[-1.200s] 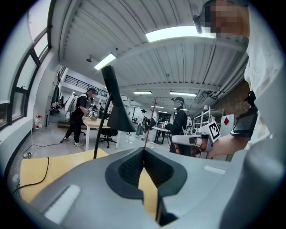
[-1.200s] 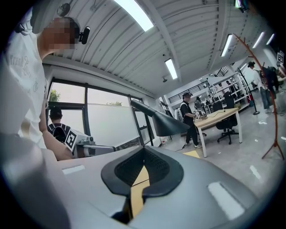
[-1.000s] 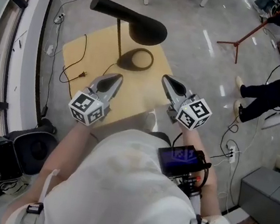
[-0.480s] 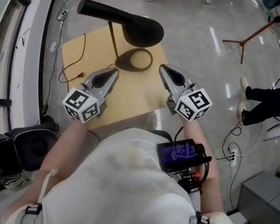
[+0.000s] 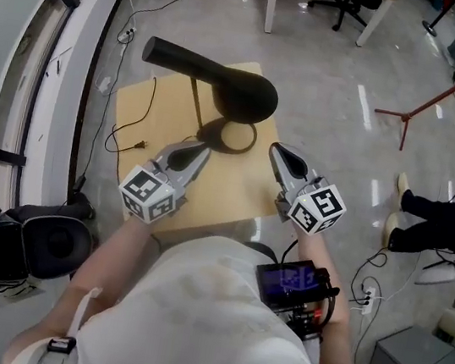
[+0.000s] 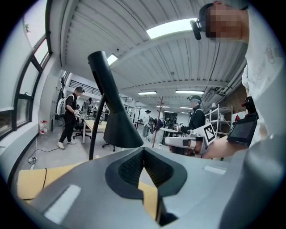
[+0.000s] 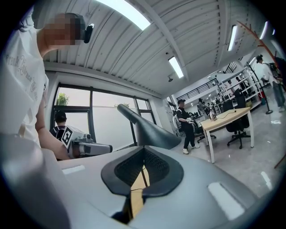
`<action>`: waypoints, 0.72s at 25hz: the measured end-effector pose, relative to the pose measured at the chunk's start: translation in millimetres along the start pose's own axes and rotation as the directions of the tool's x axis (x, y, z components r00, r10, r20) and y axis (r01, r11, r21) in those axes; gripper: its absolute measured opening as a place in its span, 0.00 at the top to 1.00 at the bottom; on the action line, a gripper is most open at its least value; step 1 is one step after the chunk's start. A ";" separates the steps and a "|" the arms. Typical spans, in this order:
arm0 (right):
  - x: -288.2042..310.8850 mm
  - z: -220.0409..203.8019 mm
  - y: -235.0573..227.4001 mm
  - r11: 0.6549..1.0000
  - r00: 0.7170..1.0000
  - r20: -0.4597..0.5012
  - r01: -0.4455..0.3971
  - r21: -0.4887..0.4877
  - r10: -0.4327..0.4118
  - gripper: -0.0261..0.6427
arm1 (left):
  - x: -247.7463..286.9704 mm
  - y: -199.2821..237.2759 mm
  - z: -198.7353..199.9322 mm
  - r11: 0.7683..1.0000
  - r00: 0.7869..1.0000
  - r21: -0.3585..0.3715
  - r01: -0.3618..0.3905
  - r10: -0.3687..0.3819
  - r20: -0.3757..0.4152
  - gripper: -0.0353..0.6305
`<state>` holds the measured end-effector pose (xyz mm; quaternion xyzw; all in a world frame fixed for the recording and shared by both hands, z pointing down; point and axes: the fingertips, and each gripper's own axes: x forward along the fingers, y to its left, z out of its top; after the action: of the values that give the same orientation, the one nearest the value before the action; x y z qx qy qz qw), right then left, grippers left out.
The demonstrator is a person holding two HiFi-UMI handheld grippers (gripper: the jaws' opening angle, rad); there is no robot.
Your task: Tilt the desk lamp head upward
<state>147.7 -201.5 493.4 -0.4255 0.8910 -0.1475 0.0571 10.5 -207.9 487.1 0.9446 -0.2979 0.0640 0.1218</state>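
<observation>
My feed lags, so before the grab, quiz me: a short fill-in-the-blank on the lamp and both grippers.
1. The lamp is coloured ____.
2. The left gripper and the right gripper both have their jaws ____.
3. The plug lies on the table nearer the ____ gripper.
4. The shade opens ____.
Missing words: black; shut; left; downward.

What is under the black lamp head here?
The lamp's ring base, standing on the tan table. The lamp head covers the ring's far edge in the head view.

No legible text or labels
</observation>
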 end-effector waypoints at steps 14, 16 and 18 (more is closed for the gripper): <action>31.4 17.5 -22.0 0.998 0.997 -0.019 -0.070 -0.006 0.070 0.94 | 15.5 15.1 21.1 0.996 0.996 -0.017 -0.089 0.090 0.020 0.94; 36.2 19.0 -23.0 0.997 0.997 -0.018 -0.073 -0.005 0.073 0.94 | 14.8 15.7 22.2 0.995 0.995 -0.017 -0.098 0.098 0.012 0.94; 38.4 18.9 -26.8 0.998 0.997 -0.010 -0.070 0.007 0.070 0.94 | 16.2 15.0 24.7 0.995 0.995 -0.011 -0.102 0.102 0.005 0.94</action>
<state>147.6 -251.2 484.8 -0.3929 0.9052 -0.1507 0.0591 16.2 -235.3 469.4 0.9276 -0.3466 0.0658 0.1227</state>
